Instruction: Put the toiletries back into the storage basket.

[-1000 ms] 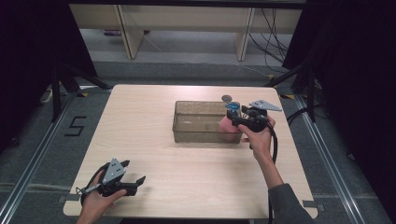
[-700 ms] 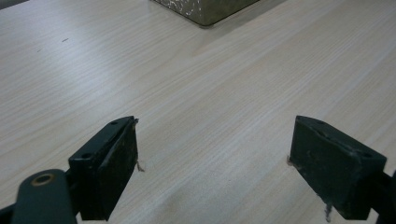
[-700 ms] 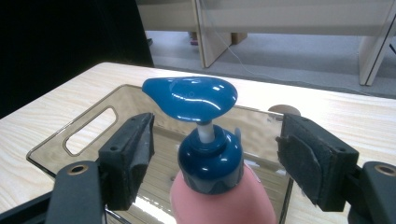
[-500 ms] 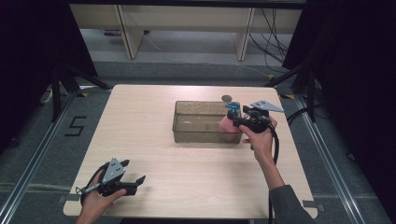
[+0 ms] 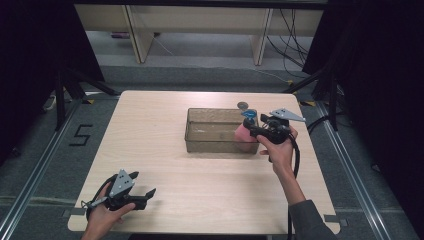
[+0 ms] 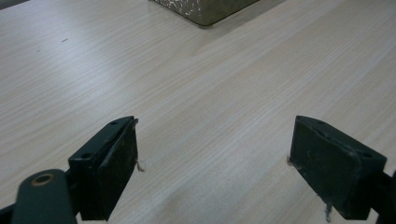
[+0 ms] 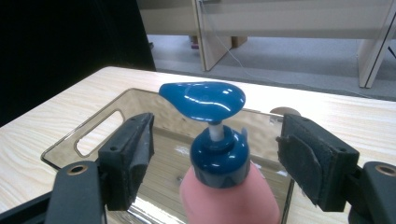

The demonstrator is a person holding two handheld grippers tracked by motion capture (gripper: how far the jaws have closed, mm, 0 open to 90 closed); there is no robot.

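Jaws on your right gripper (image 7: 212, 158) stand wide apart, one on each side of the blue pump cap of a pink bottle (image 7: 229, 198), with clear gaps to both pads, so nothing is clamped. Between those jaws the bottle stands upright, its flat blue pump head (image 7: 201, 100) turned toward the left jaw and sitting a little above the jaw tips. Beyond the jaws lies a clear smoky tray (image 7: 100, 122) with a cut-out handle slot at its far-left end; the bottle rises at the tray's near end (from the high view its pink body (image 5: 243, 136) looks to sit inside the tray's right end, though the wall blurs the base, so you cannot be sure it rests on the floor of it). A small round grey disc (image 5: 242, 105) lies on the worktop (image 5: 150, 125) just past the tray's far corner.

Your left gripper (image 6: 215, 172) also has its jaws wide, holding nothing, low over bare worktop near your own edge. Far ahead of those jaws one corner of the tray (image 6: 205, 9) shows, well apart from them.
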